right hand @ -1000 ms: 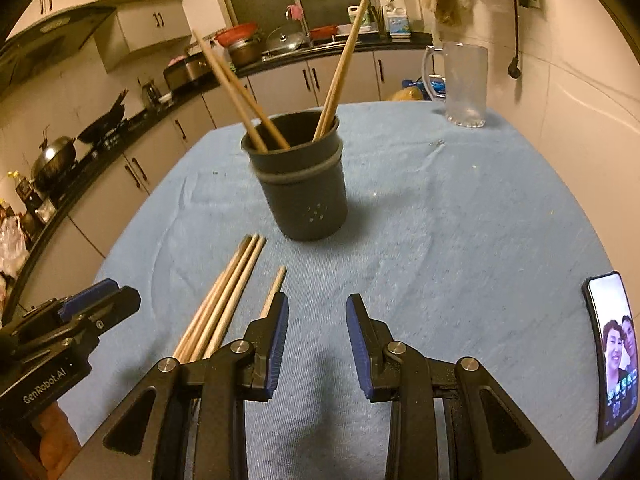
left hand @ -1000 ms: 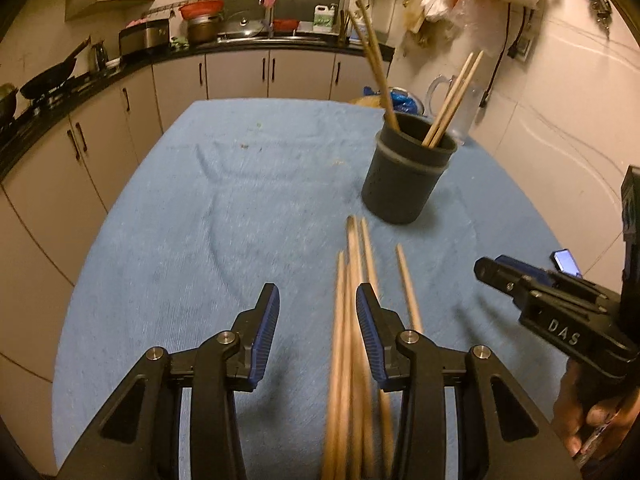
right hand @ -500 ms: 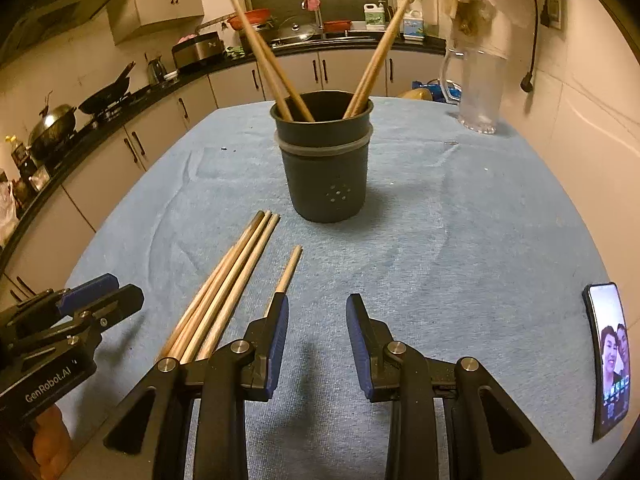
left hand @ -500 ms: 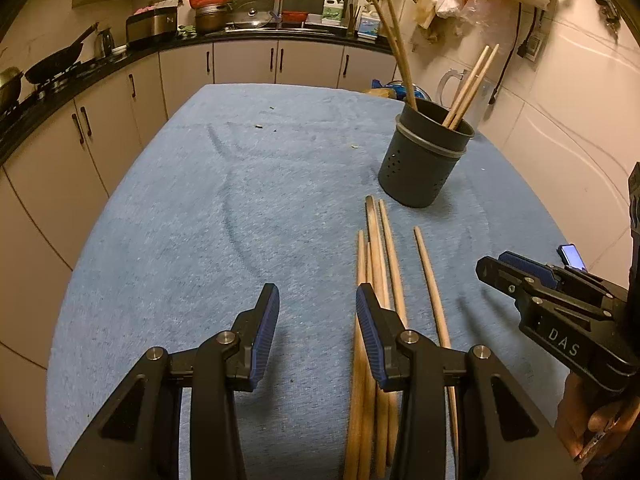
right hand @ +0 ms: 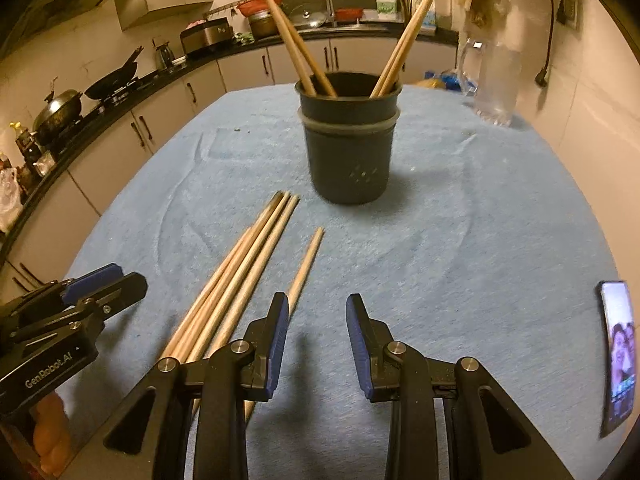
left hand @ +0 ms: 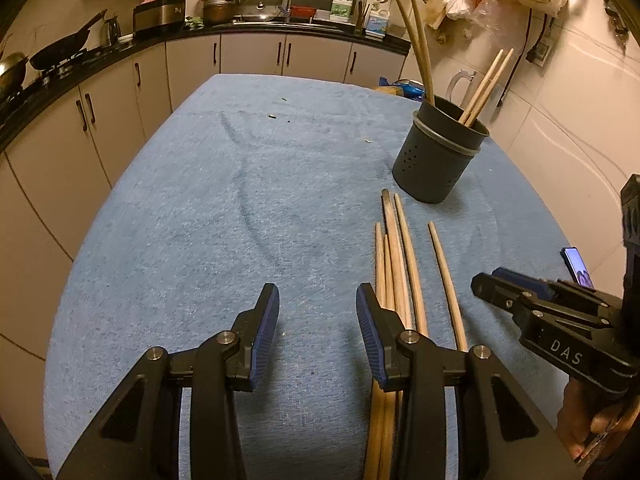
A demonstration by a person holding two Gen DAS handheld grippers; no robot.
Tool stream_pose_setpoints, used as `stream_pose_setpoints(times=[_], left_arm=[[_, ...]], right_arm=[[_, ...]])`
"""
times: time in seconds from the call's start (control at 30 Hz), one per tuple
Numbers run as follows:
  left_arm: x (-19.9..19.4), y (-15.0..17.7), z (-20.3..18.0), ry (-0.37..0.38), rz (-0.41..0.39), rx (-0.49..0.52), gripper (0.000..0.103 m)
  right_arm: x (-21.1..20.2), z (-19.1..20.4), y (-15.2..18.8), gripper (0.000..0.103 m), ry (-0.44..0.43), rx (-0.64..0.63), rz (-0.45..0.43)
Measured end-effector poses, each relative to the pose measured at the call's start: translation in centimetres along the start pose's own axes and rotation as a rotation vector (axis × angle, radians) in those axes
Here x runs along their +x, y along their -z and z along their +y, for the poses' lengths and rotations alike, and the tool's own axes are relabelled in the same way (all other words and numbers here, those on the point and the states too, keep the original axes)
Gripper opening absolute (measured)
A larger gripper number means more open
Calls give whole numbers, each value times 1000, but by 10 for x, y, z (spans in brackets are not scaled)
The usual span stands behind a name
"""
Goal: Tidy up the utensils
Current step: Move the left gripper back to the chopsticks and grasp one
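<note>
A dark grey utensil cup (left hand: 438, 160) (right hand: 349, 148) stands on the blue cloth with several wooden chopsticks upright in it. A bundle of loose chopsticks (left hand: 394, 264) (right hand: 236, 276) lies on the cloth in front of the cup, with a single chopstick (left hand: 446, 280) (right hand: 306, 266) beside it. My left gripper (left hand: 316, 320) is open and empty, low over the cloth just left of the bundle. My right gripper (right hand: 316, 332) is open and empty, just right of the single chopstick; it also shows in the left wrist view (left hand: 516, 296).
A phone (right hand: 618, 352) (left hand: 576, 268) lies at the table's right edge. A clear glass pitcher (right hand: 498, 80) stands at the back right. Kitchen counters with pans (left hand: 60, 48) run along the left and back. The table (left hand: 168, 216) is covered with blue cloth.
Both grippers have pulled back from the cup and stayed open. The cup now looks farther away and more of the lying chopsticks shows.
</note>
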State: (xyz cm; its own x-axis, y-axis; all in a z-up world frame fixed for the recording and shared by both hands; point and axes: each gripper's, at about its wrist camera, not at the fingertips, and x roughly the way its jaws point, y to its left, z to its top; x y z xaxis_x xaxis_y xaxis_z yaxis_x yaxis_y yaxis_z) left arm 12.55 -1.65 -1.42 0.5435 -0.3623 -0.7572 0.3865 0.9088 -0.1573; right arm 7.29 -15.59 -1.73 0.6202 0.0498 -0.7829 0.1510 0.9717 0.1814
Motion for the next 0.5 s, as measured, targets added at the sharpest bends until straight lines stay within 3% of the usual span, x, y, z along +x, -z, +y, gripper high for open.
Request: stream_pose_setpoints(times=[0.23, 0.43, 0.5], left_arm=[[6, 1, 6, 15, 31, -19, 38], [10, 2, 10, 42, 59, -31, 38], [13, 0, 7, 63, 84, -19, 38]], right_arm=[[14, -8, 1, 30, -101, 72, 85], [30, 2, -3, 30, -78, 31, 119], [32, 9, -4, 21, -60, -4, 122]])
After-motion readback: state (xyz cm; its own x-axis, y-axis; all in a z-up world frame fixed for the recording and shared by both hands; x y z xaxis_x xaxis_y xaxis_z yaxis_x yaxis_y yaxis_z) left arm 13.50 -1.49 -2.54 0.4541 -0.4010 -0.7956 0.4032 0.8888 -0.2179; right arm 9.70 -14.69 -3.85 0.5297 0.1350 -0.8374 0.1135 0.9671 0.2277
